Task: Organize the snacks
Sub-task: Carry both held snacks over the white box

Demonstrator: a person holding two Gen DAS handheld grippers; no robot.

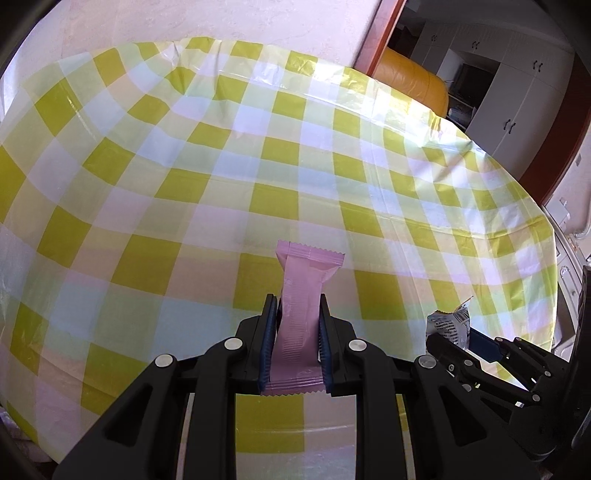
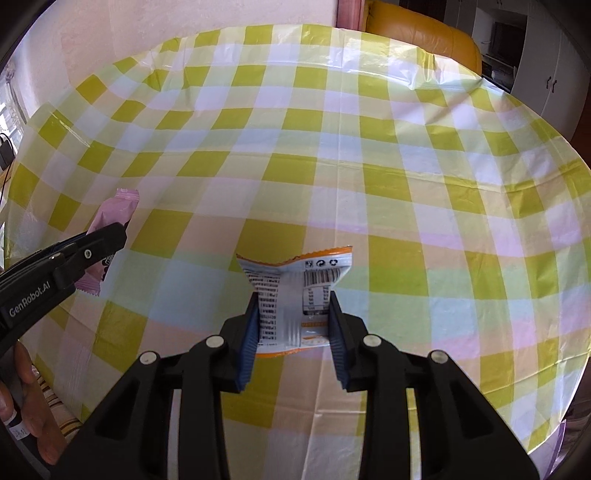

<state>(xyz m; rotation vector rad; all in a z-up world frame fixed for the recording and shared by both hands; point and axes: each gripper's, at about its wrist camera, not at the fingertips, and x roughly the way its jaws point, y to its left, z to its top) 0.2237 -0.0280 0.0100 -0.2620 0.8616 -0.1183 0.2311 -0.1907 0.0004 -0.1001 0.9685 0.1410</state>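
My left gripper [image 1: 297,306] is shut on a pink snack bar [image 1: 301,314] and holds it lengthwise above the checked tablecloth [image 1: 221,166]. My right gripper [image 2: 293,301] is shut on a white and orange snack packet [image 2: 291,291] with a barcode, also held above the cloth. In the left wrist view the right gripper [image 1: 465,332] shows at the lower right with the packet [image 1: 450,325]. In the right wrist view the left gripper [image 2: 107,236] shows at the left with the pink bar [image 2: 114,214].
The table carries a yellow, green and white checked plastic cloth [image 2: 332,147]. A pale wall [image 1: 184,22] runs behind it. An orange armchair [image 1: 413,81] stands past the far right corner, with white cupboards [image 1: 517,92] behind.
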